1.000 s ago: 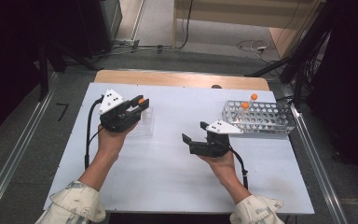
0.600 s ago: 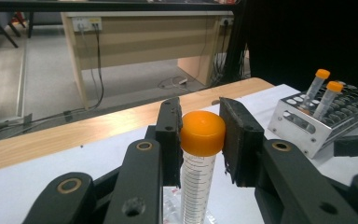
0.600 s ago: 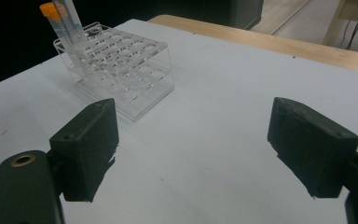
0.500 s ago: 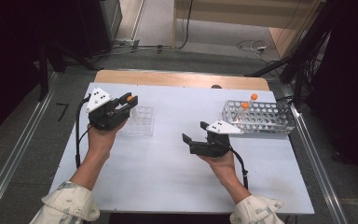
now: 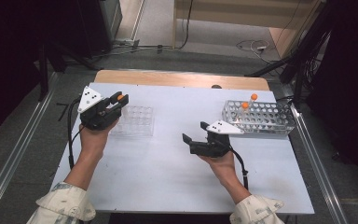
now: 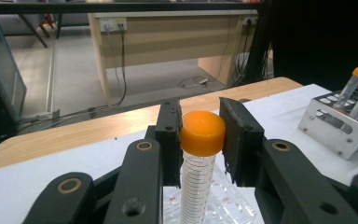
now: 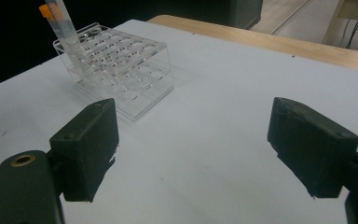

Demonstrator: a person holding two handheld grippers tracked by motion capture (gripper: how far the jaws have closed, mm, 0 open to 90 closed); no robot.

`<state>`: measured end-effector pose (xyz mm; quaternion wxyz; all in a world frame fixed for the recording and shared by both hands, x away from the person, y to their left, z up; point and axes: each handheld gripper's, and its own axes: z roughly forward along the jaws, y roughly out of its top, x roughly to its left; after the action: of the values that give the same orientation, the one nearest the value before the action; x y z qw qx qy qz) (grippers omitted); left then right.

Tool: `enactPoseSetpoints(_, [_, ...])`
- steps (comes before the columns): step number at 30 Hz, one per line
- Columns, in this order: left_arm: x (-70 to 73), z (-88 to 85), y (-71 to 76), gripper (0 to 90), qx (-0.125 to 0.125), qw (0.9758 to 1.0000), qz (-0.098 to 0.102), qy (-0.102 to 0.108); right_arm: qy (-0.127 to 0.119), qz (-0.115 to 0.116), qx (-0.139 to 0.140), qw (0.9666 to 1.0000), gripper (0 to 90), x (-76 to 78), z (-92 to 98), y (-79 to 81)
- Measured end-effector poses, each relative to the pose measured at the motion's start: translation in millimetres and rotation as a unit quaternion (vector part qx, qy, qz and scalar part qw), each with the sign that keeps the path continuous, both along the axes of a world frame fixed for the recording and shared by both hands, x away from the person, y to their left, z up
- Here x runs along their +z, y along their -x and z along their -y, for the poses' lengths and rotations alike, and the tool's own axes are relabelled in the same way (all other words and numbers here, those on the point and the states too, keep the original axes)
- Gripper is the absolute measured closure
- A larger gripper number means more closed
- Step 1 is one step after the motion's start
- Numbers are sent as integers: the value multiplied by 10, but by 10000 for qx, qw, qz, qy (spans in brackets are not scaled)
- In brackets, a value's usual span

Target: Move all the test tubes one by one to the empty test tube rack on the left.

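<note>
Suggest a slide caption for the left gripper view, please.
Left gripper clamps an orange-capped tube above the clear rack.

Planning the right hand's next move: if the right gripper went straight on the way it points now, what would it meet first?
Most likely the clear plastic rack, though it sits left of the line between the open right gripper jaws. Before it lies only bare white table. The depth is hard to judge, so it might slide past the rack's near corner.
</note>
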<state>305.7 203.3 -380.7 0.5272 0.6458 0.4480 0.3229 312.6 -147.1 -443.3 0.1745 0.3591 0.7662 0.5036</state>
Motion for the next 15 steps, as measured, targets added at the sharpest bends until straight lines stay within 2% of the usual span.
enactPoseSetpoints(8, [-90, -47, -72, 712, 185, 9998, 25, -115, 5, -8, 8, 10000, 148, -4, -4, 7])
enactPoseSetpoints(15, [-181, -52, -119, 712, 210, 9996, -73, -155, -13, 3, 8, 10000, 149, 3, 6, 8])
